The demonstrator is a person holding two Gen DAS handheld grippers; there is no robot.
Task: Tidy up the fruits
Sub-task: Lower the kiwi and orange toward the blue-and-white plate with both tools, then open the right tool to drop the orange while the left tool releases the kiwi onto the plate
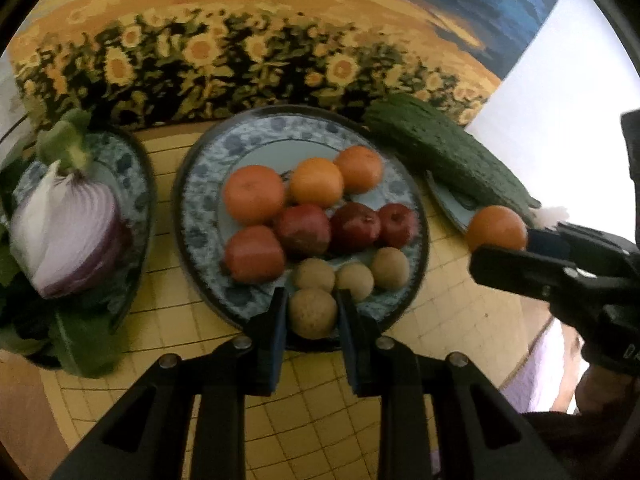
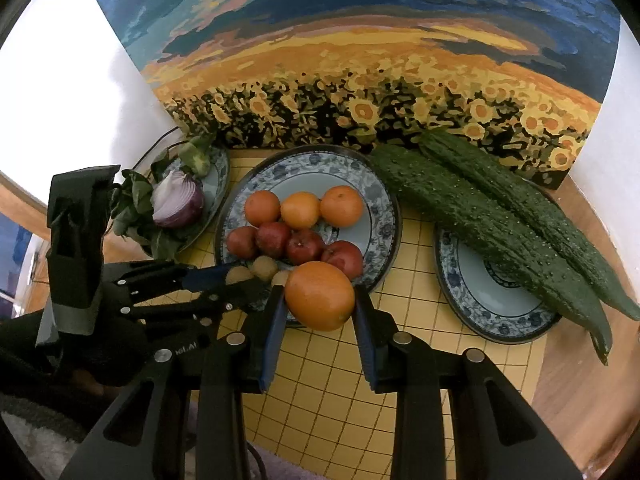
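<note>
Fruits are mostly parked on the middle plate (image 1: 192, 216), the blue-patterned one sitting just ahead of the left claw (image 1: 313, 312). That claw is closed in on a small tan longan (image 1: 313, 314), both blue pads (image 1: 280, 332) snug against its sides, right at the near rim of the plate. Just past its tips sit three more longans (image 1: 352, 276) in a loose row, then a row of four red apples (image 1: 354, 226), then three oranges (image 1: 316, 182) at the far side of the plate.

Off to that claw's right, the right claw (image 2: 320, 300) has a fourth orange (image 2: 320, 295) pinched between its pads, so it's closed onto the fruit too, not gaping. From its own camera the orange hangs in front of the near edge of the middle plate, with the apples just beyond it. Can't tell if it's touching anything underneath.

To the right of the right claw there's another patterned plate (image 2: 480, 304) with two long bumpy green gourds (image 2: 480, 216) lying across it and sticking out well past the rim. Far left of the left claw, a third plate (image 1: 132, 168) holds a cut red onion (image 1: 72, 228) and some leafy greens (image 1: 80, 344).

Everything's on a yellow grid mat (image 2: 332, 392) over the wooden counter (image 2: 576, 400), with a sunflower painting (image 2: 360, 60) propped up behind the plates.
</note>
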